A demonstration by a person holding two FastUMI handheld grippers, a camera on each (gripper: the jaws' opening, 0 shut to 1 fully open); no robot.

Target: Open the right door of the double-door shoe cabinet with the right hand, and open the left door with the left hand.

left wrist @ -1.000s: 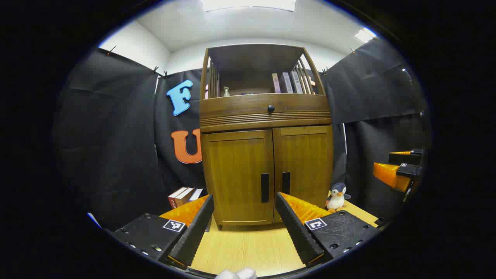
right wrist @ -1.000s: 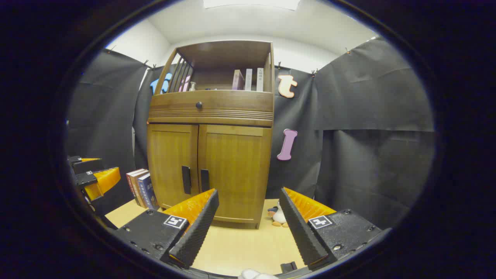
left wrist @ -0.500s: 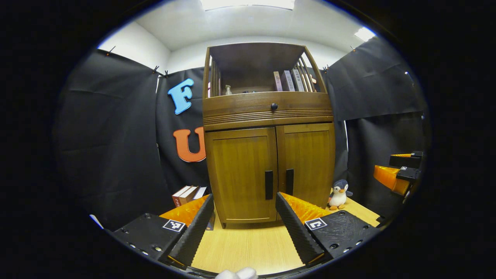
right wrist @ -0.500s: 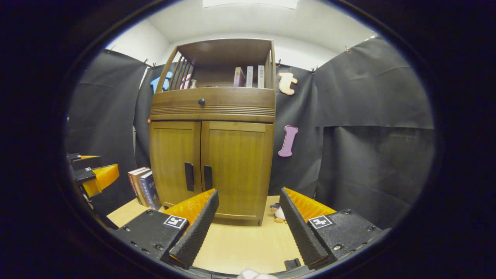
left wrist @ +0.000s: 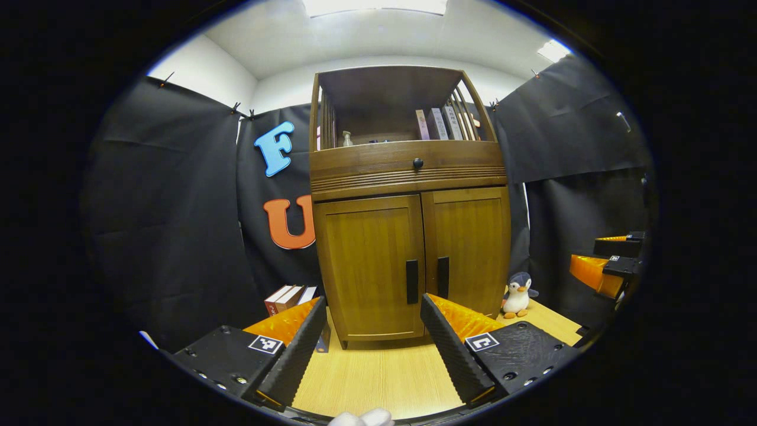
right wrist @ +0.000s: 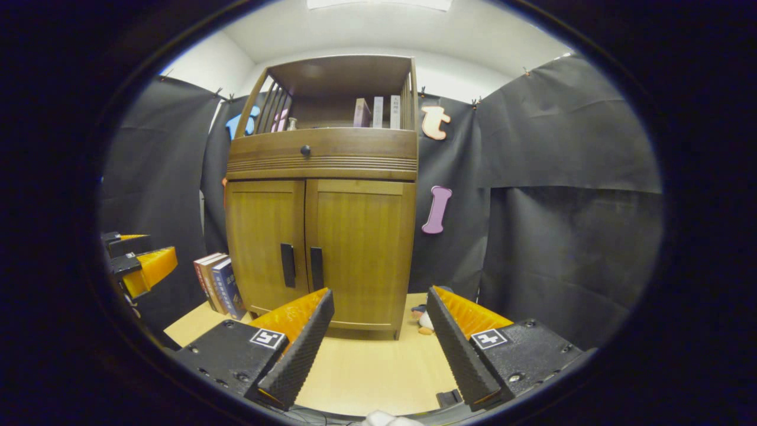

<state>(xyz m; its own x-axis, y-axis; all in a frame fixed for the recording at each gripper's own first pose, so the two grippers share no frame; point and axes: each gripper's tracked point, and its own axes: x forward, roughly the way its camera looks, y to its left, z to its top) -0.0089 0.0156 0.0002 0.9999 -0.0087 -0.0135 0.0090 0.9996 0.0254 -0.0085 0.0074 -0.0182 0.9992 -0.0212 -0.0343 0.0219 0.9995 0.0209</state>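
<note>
The left gripper (left wrist: 372,343) and right gripper (right wrist: 378,343) hover over the tabletop (left wrist: 378,378), jaws spread wide, gripping nothing. Beyond them stands the shoe cabinet (left wrist: 408,195); its left door (left wrist: 368,266) and right door (left wrist: 467,248) are both closed. Its open top shelf (left wrist: 378,127) holds upright books (left wrist: 437,123) and a small bottle (left wrist: 346,139).
</note>
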